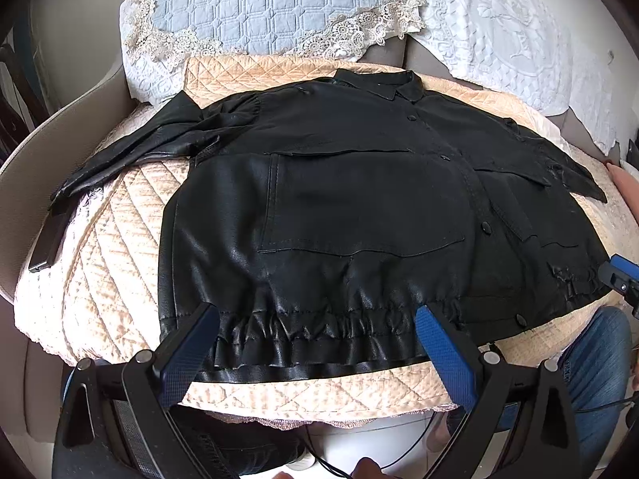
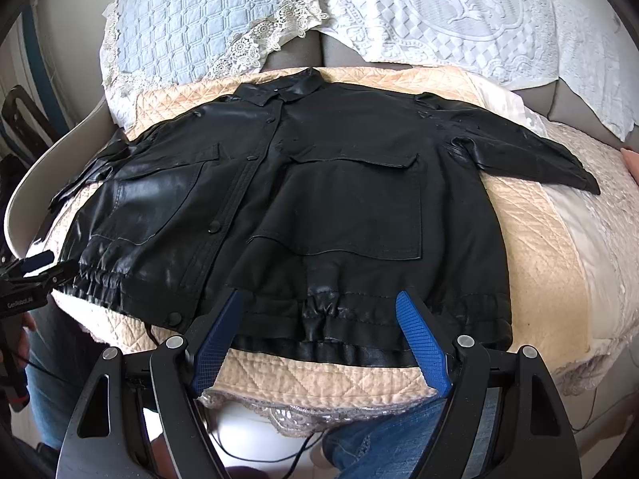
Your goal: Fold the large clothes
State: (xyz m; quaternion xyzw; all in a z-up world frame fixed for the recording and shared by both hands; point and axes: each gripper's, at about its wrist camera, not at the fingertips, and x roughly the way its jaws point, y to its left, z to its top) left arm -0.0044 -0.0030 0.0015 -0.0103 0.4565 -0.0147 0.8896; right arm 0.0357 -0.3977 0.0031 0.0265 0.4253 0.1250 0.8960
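A black leather-look jacket (image 1: 359, 199) lies flat, front up and buttoned, on a peach quilted cover (image 1: 112, 263); its collar points away and both sleeves spread sideways. It also shows in the right wrist view (image 2: 319, 199). My left gripper (image 1: 317, 315) is open, its blue pads wide apart over the gathered hem on the jacket's left half. My right gripper (image 2: 319, 299) is open over the hem on the right half. Neither holds cloth. The right gripper's tip shows at the left view's edge (image 1: 619, 275).
The quilted cover (image 2: 535, 247) drapes a sofa seat. A blue quilted pillow (image 1: 271, 4) and a white lace cover (image 1: 519, 32) lie behind. A dark phone-like slab (image 1: 46, 247) lies at the left edge. Jeans-clad legs (image 2: 383, 443) and cables are below.
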